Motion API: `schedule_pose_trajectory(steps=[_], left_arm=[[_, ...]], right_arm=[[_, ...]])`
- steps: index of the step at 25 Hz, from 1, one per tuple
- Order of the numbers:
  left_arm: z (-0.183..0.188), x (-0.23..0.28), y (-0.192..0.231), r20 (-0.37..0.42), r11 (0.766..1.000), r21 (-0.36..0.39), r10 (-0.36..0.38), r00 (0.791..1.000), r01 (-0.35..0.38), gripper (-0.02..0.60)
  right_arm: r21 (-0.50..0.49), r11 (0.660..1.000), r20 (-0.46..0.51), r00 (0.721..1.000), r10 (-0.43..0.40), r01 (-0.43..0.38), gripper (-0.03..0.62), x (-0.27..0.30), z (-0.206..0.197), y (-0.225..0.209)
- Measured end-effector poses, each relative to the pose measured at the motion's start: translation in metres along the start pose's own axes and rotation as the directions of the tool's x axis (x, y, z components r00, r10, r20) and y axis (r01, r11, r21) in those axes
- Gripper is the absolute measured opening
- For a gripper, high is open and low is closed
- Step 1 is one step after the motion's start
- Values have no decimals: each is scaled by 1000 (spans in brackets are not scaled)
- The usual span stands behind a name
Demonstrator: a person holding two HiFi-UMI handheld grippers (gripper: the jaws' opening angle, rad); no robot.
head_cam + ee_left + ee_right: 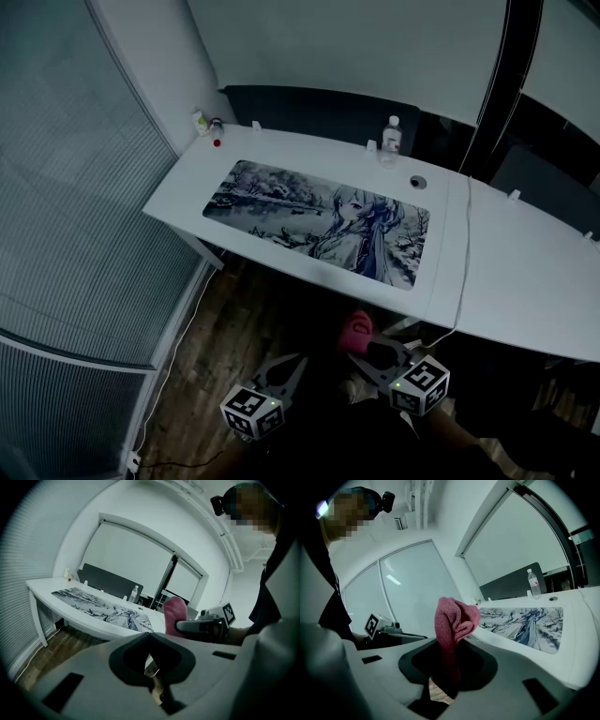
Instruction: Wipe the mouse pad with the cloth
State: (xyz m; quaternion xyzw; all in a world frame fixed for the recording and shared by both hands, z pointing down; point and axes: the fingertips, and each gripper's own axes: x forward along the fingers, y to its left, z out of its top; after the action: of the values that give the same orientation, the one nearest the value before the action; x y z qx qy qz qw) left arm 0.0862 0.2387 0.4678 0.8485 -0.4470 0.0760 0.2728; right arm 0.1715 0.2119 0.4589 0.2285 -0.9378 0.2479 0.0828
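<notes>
A long mouse pad (319,225) with a pale anime print lies flat on the white desk (525,272). It also shows in the left gripper view as the mouse pad (103,606) and in the right gripper view as the mouse pad (525,620). Both grippers hang below the desk's front edge, over the floor. My right gripper (361,354) (452,637) is shut on a pink cloth (356,328) (454,618), which sticks up bunched from its jaws. The cloth (175,616) is well short of the pad. To its left, my left gripper (291,366) (149,634) is shut with nothing in it.
A water bottle (391,138) and a round cable hole (418,182) sit behind the pad. Small bottles (202,120) stand at the desk's far left corner. A white cable (466,262) runs across the desk and down. A blinds-covered glass wall (84,216) lines the left.
</notes>
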Motion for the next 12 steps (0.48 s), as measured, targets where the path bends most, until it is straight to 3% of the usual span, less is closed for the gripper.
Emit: schedule_pose_trajectory(steps=[12], left_arm=[[9,9,-2,-9,1000,23,-6,1000,6,6]], right_arm=[[25,1000,2,1000,-17,17,109,-3,8,-16]])
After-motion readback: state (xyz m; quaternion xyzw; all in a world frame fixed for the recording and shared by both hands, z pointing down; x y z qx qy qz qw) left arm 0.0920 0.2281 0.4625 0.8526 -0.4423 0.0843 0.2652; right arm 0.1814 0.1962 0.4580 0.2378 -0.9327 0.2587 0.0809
